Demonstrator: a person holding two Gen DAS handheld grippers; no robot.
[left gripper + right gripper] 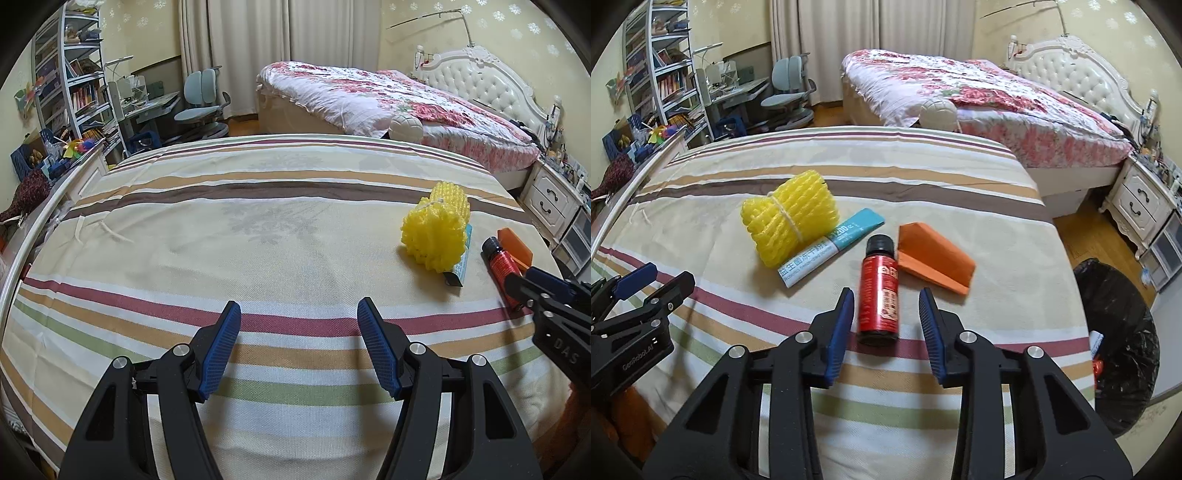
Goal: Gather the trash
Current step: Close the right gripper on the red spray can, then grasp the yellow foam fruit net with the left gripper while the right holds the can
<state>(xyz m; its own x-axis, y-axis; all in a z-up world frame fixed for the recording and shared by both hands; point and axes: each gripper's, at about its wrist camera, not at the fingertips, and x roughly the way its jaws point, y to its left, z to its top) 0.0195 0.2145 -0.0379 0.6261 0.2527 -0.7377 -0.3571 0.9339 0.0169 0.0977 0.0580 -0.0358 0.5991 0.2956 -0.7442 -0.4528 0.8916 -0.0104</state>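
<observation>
A small red bottle with a black cap lies on the striped cloth, its base between the open fingers of my right gripper. The pads stand on either side of it, apart from it. Beside it lie an orange folded paper, a teal and white sachet and a yellow foam net bundle. My left gripper is open and empty over bare cloth, left of the trash. The left wrist view shows the net, the bottle and the right gripper at its right edge.
A bin lined with a black bag stands on the floor right of the striped table, with some trash inside. A floral bed, nightstand, desk chair and bookshelves lie beyond.
</observation>
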